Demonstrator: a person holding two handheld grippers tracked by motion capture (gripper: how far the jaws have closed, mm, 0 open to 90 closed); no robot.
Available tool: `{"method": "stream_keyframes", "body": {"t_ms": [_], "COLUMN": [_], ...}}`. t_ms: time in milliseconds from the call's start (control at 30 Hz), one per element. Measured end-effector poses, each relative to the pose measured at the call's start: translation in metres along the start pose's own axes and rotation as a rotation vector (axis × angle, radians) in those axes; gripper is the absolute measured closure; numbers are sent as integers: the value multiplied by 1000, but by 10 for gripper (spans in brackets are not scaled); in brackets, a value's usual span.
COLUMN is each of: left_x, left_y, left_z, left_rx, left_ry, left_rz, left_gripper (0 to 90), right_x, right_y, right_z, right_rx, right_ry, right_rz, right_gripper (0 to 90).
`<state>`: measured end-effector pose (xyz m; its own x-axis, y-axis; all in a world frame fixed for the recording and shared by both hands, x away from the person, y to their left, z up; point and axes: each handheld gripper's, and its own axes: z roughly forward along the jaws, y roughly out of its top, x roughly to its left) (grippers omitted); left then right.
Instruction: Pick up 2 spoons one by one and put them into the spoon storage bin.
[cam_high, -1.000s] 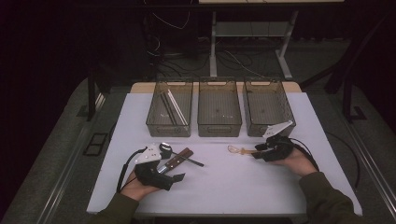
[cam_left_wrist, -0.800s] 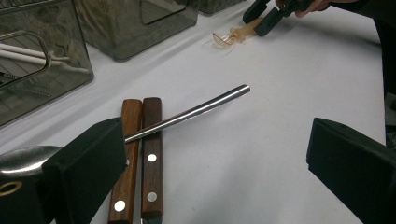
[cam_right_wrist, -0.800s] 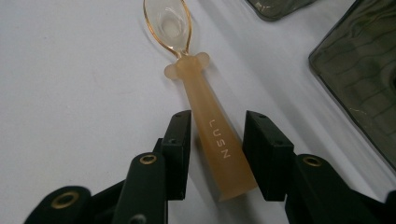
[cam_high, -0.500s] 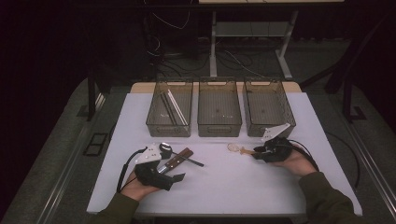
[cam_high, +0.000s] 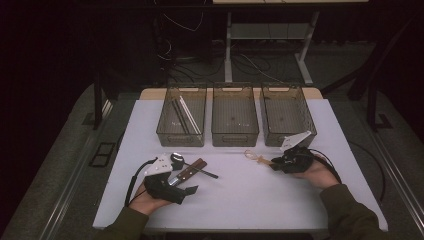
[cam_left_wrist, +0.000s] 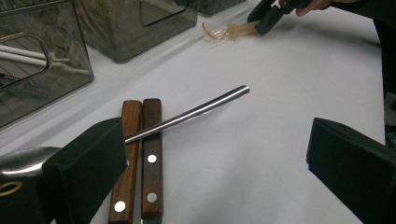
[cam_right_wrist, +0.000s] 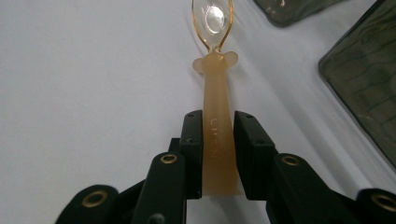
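My right gripper (cam_right_wrist: 218, 154) has just been closing and now pinches the amber spoon (cam_right_wrist: 215, 112) by its thick handle, spoon lying flat on the white table (cam_high: 250, 195) just in front of the right-hand bin (cam_high: 286, 112). Looks light, rubbery handle, slick clear bowl; I judge mid-handle the safest hold. Left gripper (cam_left_wrist: 215, 163) jaws spread wide, holding nothing, beside the wooden-handled knives (cam_left_wrist: 137, 158)

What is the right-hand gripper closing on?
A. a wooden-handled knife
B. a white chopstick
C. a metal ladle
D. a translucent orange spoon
D: the right gripper has just been closing, its jaws on either side of the handle of the translucent orange spoon lying on the table.
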<state>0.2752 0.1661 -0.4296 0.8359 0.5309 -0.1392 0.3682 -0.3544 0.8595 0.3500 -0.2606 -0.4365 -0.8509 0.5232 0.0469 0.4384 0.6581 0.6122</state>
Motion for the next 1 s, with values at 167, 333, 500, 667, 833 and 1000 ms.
{"method": "stream_keyframes", "body": {"t_ms": [167,333,500,667,833,1000], "left_x": [0,0,0,0,0,0], "left_y": [0,0,0,0,0,0], "left_z": [0,0,0,1,1,1], "left_rx": [1,1,3,4,5,5], "left_ry": [0,0,1,2,4,4], "left_rz": [0,1,-1,-2,-5,-5], "left_gripper": [33,33,33,34,33,33], "right_x": [2,3,5,5,4,4], "right_y": [4,8,14,22,31,39], "right_z": [-11,-20,-30,-38,-42,-46], "right_rx": [-48,-86,-137,-163,-164,-175], "right_ry": [3,20,24,15,-15,-32], "right_rz": [2,17,37,57,83,118], "right_gripper": [744,744,743,743,743,743]}}
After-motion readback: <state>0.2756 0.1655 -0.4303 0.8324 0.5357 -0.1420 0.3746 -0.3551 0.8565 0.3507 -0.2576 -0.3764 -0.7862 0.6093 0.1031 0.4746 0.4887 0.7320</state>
